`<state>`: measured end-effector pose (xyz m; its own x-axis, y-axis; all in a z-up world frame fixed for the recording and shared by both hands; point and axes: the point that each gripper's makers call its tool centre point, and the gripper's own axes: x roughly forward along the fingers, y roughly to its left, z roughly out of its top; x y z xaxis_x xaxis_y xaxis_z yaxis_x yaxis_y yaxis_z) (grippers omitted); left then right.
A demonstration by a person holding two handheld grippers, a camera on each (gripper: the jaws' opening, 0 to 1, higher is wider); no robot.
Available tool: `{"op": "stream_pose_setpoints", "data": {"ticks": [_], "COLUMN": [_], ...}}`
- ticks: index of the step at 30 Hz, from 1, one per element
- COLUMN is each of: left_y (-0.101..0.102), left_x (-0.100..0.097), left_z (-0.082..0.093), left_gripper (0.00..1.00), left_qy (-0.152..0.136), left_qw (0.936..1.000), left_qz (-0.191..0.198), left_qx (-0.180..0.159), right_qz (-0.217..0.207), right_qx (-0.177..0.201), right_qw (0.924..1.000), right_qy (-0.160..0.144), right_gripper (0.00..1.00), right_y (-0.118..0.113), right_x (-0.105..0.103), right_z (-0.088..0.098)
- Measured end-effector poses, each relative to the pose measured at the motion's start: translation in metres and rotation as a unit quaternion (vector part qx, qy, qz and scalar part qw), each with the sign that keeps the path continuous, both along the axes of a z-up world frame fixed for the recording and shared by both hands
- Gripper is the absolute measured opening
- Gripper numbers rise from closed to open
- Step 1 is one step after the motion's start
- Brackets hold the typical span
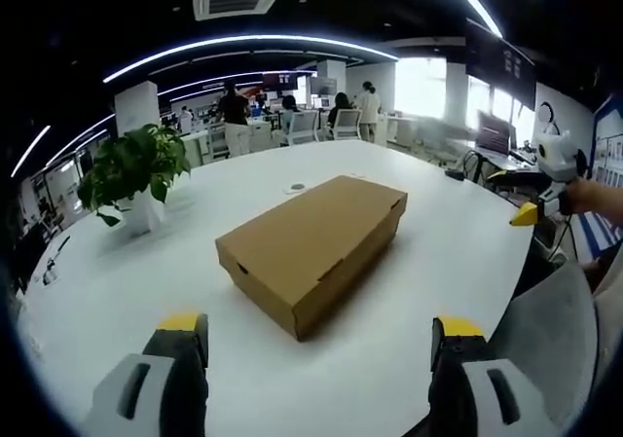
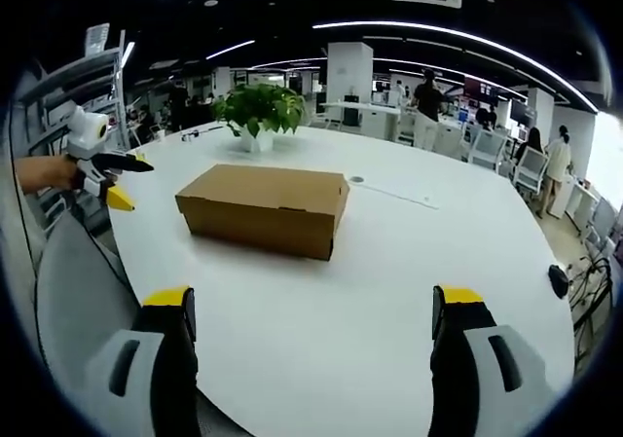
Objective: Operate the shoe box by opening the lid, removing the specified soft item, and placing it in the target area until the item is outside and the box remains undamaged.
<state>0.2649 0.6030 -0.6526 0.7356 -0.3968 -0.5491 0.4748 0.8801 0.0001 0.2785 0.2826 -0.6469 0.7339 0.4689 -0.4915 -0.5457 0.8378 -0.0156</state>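
On the white worktop point(image 1: 438, 252) in front of me, the brown cardboard shoe box point(image 1: 313, 249) is sitting with its lid closed, lying flat and well apart from both of my tools. Seen through the left gripper view, my left tool point(image 1: 318, 332) is hanging over the near edge of the worktop with its yellow-tipped jaws spread wide and nothing between them; the box is lying beyond the gap, one corner pointing toward me. My right tool point(image 1: 540, 189) is showing at the right of that view, held off the worktop edge by my hand, its yellow tip pointing down.

Through the right gripper view, my right tool point(image 2: 313, 306) is also standing wide open and holding nothing, with the shoe box point(image 2: 263, 208) ahead of it, long side facing me. My left tool point(image 2: 102, 169) is coming into that view from the left.

A potted plant point(image 1: 136, 174) in a white pot is standing farther back on the worktop, apart from the box. Behind it, people are standing and sitting among office desks and chairs.
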Motion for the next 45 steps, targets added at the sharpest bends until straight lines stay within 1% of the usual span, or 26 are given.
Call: {"op": "stream_pose_setpoints", "data": {"ticks": [6, 10, 14, 20, 23, 26, 30, 32, 33, 34, 35, 38, 40, 42, 43, 45], "left_y": [0.0, -0.003, -0.004, -0.007, -0.01, -0.015, -0.024, -0.027, -0.027, -0.025, -0.024, -0.021, -0.018, -0.016, -0.016, -0.017], "left_x": [0.005, 0.01, 0.016, 0.025, 0.029, 0.032, 0.035, 0.039, 0.042, 0.045, 0.048, 0.054, 0.056, 0.058, 0.058, 0.06], "left_z": [-0.005, -0.008, -0.012, -0.018, -0.021, -0.026, -0.039, -0.042, -0.042, -0.046, -0.047, -0.05, -0.052, -0.053, -0.054, -0.056], "left_gripper": [0.97, 0.97, 0.97, 0.95, 0.95, 0.93, 0.92, 0.91, 0.9, 0.9, 0.9, 0.89, 0.86, 0.82, 0.79, 0.77], "left_qy": [0.005, 0.005, 0.005, 0.008, 0.008, 0.012, 0.026, 0.027, 0.026, 0.025, 0.024, 0.02, 0.019, 0.018, 0.018, 0.015], "left_qw": [1.0, 0.9998, 0.9998, 0.9998, 0.9997, 0.9997, 0.9996, 0.9995, 0.9995, 0.9995, 0.9994, 0.9993, 0.999, 0.999, 0.999, 0.9992], "left_qz": [0.006, 0.011, 0.014, 0.017, 0.02, 0.02, 0.011, 0.013, 0.016, 0.019, 0.023, 0.033, 0.04, 0.041, 0.04, 0.036], "left_qx": [-0.002, -0.015, -0.013, -0.01, -0.01, -0.012, -0.008, -0.008, -0.008, -0.008, -0.007, -0.001, 0.003, 0.006, 0.007, 0.014], "right_qz": [0.013, 0.018, 0.026, 0.049, 0.065, 0.079, 0.09, 0.103, 0.112, 0.126, 0.13, 0.144, 0.16, 0.178, 0.182, 0.194], "right_qx": [0.001, 0.003, 0.008, 0.008, 0.005, 0.007, 0.008, 0.01, 0.006, 0.005, 0.004, 0.005, 0.008, 0.01, 0.009, 0.005], "right_qw": [0.9999, 0.9998, 0.9996, 0.9987, 0.9978, 0.9968, 0.9958, 0.9946, 0.9937, 0.9919, 0.9914, 0.9895, 0.9869, 0.9838, 0.9832, 0.9809], "right_qy": [0.007, 0.009, 0.009, 0.012, 0.011, 0.014, 0.011, 0.013, 0.013, 0.013, 0.014, 0.014, 0.017, 0.018, 0.017, 0.014], "right_gripper": [0.96, 0.96, 0.96, 0.96, 0.93, 0.92, 0.91, 0.88, 0.85, 0.82, 0.8, 0.8, 0.77, 0.71, 0.7, 0.71], "right_y": [0.003, 0.004, 0.007, 0.015, 0.019, 0.022, 0.026, 0.029, 0.031, 0.035, 0.036, 0.042, 0.047, 0.051, 0.052, 0.055], "right_x": [0.01, 0.018, 0.028, 0.041, 0.048, 0.056, 0.069, 0.074, 0.075, 0.076, 0.079, 0.086, 0.088, 0.091, 0.092, 0.098], "right_z": [-0.006, -0.011, -0.014, -0.021, -0.024, -0.029, -0.034, -0.036, -0.038, -0.04, -0.042, -0.048, -0.051, -0.054, -0.054, -0.056]}}
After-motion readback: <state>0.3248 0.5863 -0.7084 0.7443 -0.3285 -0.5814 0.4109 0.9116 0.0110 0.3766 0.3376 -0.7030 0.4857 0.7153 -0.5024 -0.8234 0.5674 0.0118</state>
